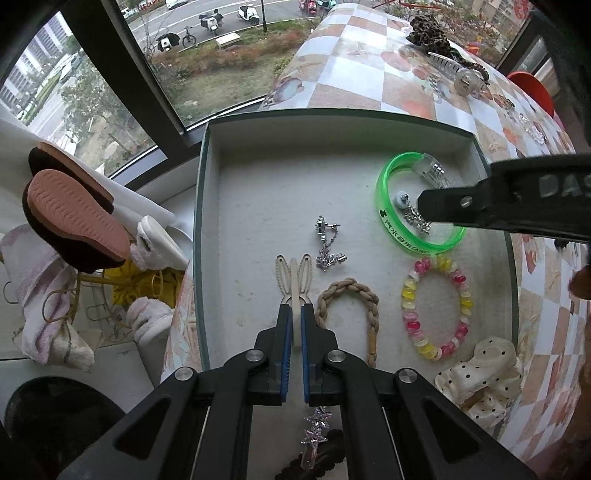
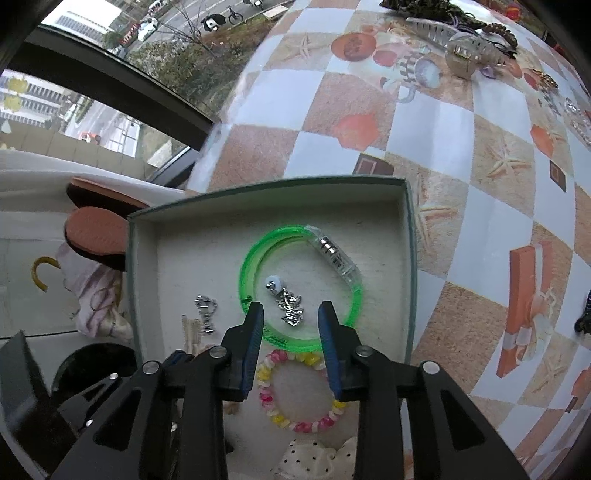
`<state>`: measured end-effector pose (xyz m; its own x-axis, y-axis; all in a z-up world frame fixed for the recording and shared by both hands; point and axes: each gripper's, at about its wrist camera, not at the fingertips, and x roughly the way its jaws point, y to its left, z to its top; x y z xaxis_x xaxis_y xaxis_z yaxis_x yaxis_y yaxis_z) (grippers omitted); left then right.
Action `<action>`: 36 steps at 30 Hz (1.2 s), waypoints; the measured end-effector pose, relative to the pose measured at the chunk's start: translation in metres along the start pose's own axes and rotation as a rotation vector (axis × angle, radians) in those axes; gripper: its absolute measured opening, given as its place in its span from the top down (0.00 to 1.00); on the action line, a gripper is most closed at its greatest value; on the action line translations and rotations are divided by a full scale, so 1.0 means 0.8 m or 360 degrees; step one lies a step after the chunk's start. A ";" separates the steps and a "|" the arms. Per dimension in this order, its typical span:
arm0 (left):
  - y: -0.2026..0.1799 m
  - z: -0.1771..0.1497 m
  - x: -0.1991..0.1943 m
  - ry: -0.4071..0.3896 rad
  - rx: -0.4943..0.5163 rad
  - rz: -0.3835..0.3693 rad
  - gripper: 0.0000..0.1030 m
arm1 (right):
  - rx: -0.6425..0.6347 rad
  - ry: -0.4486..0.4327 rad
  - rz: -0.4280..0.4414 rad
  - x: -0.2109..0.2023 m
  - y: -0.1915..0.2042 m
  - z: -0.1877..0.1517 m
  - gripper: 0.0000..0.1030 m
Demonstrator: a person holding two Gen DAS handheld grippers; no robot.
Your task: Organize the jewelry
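A green-walled tray (image 1: 207,177) with a white floor holds the jewelry. My left gripper (image 1: 294,314) is shut on a beige rabbit-ear hair clip (image 1: 294,275) low over the tray floor. Beside it lie a silver chain earring (image 1: 327,242), a braided tan hair tie (image 1: 349,295), a pink-and-yellow bead bracelet (image 1: 437,306) and a green bangle (image 1: 384,199). My right gripper (image 2: 291,314) is open above the bangle (image 2: 255,254), over a silver charm earring (image 2: 286,301) lying inside the ring. It shows in the left wrist view (image 1: 436,206) too.
A polka-dot scrunchie (image 1: 487,373) sits in the tray's near right corner and a star clip (image 1: 316,432) under my left gripper. Clear claw clips (image 2: 454,33), dark scrunchies and small pieces lie on the checkered tablecloth (image 2: 332,110) beyond. Slippers (image 1: 74,218) and a window are left.
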<state>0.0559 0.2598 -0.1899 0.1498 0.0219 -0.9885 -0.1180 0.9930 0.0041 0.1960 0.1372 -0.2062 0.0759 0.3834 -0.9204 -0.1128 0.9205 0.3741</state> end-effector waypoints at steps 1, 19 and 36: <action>0.000 0.000 -0.001 -0.0001 -0.0002 0.0000 0.92 | 0.0000 -0.0015 0.0009 -0.006 0.000 0.000 0.67; -0.019 0.009 -0.027 -0.0130 0.0037 -0.0014 0.00 | 0.0172 -0.0183 0.0000 -0.081 -0.046 -0.046 0.67; -0.018 0.001 -0.055 -0.0126 0.0011 0.0073 0.00 | 0.0081 -0.0051 -0.0183 -0.080 -0.041 -0.079 0.47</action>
<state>0.0520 0.2449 -0.1460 0.2215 0.0765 -0.9722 -0.1199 0.9915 0.0507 0.1319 0.0778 -0.1668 0.1171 0.2764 -0.9539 -0.0510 0.9609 0.2722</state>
